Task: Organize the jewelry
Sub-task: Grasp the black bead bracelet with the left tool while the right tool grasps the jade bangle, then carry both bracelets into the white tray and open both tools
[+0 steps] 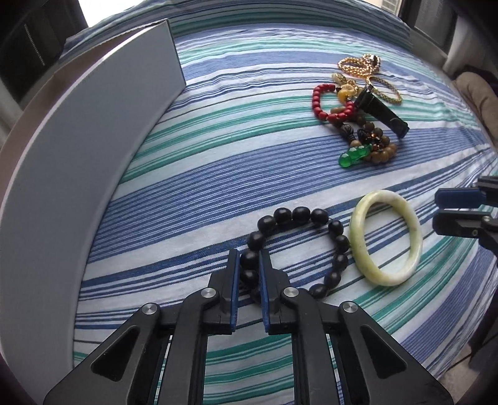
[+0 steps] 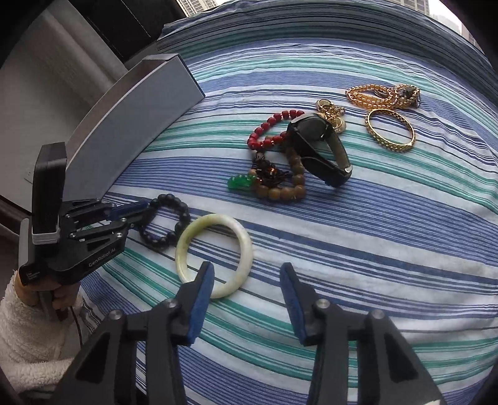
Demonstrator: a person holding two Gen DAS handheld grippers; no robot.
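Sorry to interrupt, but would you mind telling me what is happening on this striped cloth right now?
A person holding a gripper in each hand is sorting jewelry on the striped cloth. The left gripper is shut on the black bead bracelet. The right gripper is open, one finger reaching into the pale green bangle, not gripping it. More bracelets, gold chains and a watch lie further back, and a grey box stands to the left.

place: home bedroom | cues: striped bedsheet (image 2: 342, 218), window with city towers (image 2: 196, 6)
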